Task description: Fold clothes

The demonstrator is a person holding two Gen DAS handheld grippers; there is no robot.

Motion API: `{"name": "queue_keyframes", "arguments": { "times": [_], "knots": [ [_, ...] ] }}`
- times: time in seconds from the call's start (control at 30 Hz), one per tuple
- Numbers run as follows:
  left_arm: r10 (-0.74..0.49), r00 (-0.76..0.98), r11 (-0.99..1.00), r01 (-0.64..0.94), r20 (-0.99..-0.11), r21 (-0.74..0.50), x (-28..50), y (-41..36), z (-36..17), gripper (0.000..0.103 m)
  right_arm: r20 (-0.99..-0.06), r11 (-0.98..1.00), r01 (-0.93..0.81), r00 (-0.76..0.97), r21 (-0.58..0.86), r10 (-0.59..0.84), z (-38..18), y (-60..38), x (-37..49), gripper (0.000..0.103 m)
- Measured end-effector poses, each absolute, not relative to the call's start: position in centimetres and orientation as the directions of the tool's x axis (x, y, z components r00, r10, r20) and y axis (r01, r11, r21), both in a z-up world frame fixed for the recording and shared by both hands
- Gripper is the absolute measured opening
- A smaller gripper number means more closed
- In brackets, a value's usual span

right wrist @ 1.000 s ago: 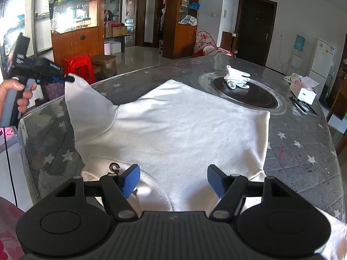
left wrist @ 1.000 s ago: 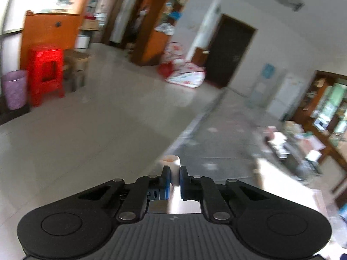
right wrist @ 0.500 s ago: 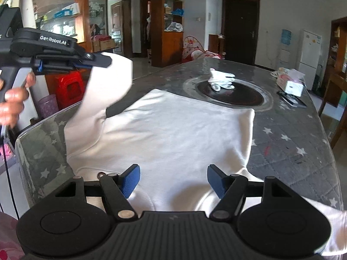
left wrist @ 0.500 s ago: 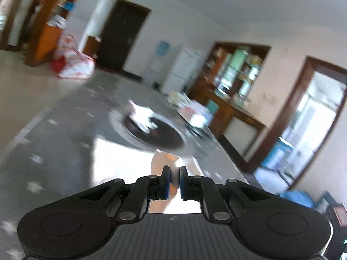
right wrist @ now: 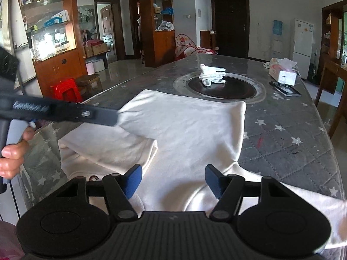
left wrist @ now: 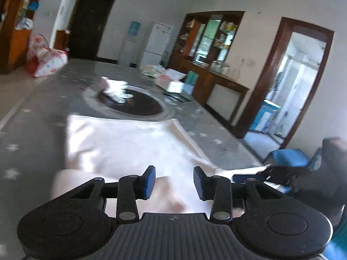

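A white long-sleeved top (right wrist: 190,134) lies spread on the grey star-patterned table cover (right wrist: 282,143). Its left sleeve (right wrist: 112,147) lies folded across the body. The right sleeve (right wrist: 314,203) stretches out toward the table's near right edge. My left gripper (left wrist: 174,181) is open just above the top (left wrist: 130,147), with nothing between its blue pads. In the right wrist view the left gripper (right wrist: 65,112) is a black bar held by a hand (right wrist: 10,158), its tip over the folded sleeve. My right gripper (right wrist: 173,179) hangs open over the top's near part, holding nothing.
A dark round turntable (right wrist: 227,86) with white gloves (right wrist: 212,75) on it sits mid-table beyond the top. A tissue box (right wrist: 284,73) and a flat black item (right wrist: 286,87) lie at the far right. A red stool (right wrist: 65,88) stands on the floor to the left.
The left gripper swung the left sleeve up and across onto the top's body, then opened and let it go. The right gripper stayed open and barely moved.
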State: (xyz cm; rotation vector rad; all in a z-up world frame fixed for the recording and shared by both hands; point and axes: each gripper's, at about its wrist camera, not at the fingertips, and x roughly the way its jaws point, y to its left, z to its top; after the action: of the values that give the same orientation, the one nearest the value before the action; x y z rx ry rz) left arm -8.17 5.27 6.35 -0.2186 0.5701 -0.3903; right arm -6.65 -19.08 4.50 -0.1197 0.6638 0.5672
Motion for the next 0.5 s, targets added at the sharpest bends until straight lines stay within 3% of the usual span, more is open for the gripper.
{"name": "queue_keyframes", "arguments": {
  "times": [0.07, 0.33, 0.43, 0.5],
  "knots": [
    [-0.361, 0.792, 0.929, 0.257, -0.493, -0.267, -9.0, 7.0, 6.0, 0.045, -0.619, 0.835, -0.544, 0.628, 0.083, 0.471, 4.5, -18.7, -6.1, 0.057],
    [-0.195, 0.802, 0.977, 0.105, -0.565, -0.188, -12.2, 11.9, 3.5, 0.05, -0.671, 0.811, -0.574, 0.557, 0.116, 0.49, 3.1, -15.5, -2.9, 0.054],
    [-0.197, 0.794, 0.975, 0.096, -0.575, -0.202, -12.5, 12.1, 3.1, 0.051, -0.689, 0.809, -0.576, 0.541, 0.113, 0.482, 2.2, -14.4, -1.8, 0.053],
    [-0.199, 0.789, 0.973, 0.09, -0.581, -0.212, -12.8, 12.3, 2.8, 0.052, -0.695, 0.808, -0.579, 0.535, 0.111, 0.48, 1.8, -13.7, -1.5, 0.047]
  ]
}}
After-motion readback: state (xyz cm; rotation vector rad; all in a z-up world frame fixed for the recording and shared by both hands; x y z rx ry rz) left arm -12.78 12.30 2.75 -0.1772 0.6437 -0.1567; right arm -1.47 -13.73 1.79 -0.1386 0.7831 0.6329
